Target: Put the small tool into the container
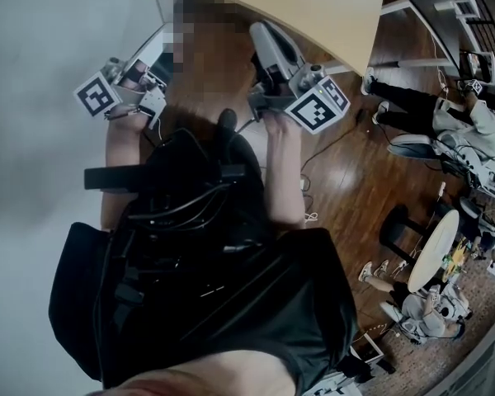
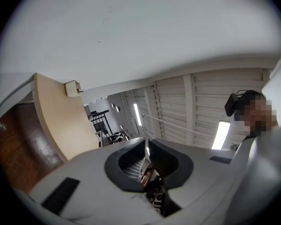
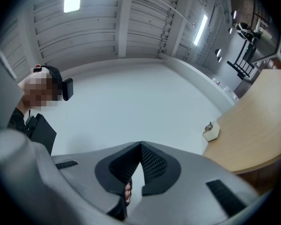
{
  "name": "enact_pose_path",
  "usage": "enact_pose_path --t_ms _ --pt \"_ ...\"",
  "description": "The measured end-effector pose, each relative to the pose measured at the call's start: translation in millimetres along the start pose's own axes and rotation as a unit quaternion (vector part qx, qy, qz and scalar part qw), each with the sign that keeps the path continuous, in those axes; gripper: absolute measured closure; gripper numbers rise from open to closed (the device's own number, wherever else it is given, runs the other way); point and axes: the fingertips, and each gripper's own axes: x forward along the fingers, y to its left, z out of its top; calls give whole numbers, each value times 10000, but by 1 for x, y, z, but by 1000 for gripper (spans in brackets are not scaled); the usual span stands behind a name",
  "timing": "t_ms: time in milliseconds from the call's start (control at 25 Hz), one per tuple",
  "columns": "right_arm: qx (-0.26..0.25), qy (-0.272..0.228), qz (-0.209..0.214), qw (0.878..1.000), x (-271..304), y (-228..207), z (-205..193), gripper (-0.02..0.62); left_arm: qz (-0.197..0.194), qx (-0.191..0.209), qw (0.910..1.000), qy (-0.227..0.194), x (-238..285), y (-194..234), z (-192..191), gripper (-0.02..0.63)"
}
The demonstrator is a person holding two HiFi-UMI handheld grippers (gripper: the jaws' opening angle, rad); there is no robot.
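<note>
Handling can be judged only from the task's wording, because neither the small tool nor the container is made out with certainty in any view. The left gripper (image 2: 145,142) is raised and aimed at a white wall and ceiling; its jaws are closed together, pad against pad, and nothing is gripped between them. The right gripper (image 3: 140,145) is likewise pointed upward, with its jaws brought fully together and nothing held.

A small pale block (image 3: 210,131) is seen on the edge of a wooden tabletop (image 3: 260,125), ahead of the right jaws, off to their right and well apart from them. Something grey appears to stick out of its top. Whether this is the container, the tool, or both cannot be told at this size.

A tool called small is expected to be light and stiff, and possibly slick if it is metal. It would best be taken near the middle of its length, across its narrowest side, so that it is not levered out of the pads. A gentle squeeze should be enough. Before that, both sets of jaws must be lowered towards the tabletop, and one set opened.
</note>
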Motion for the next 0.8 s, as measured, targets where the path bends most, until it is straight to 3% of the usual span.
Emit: enact_pose_path --t_ms 800 --pt "-20 -9 21 10000 -1 4 -3 615 -74 -61 9999 62 -1 0 0 584"
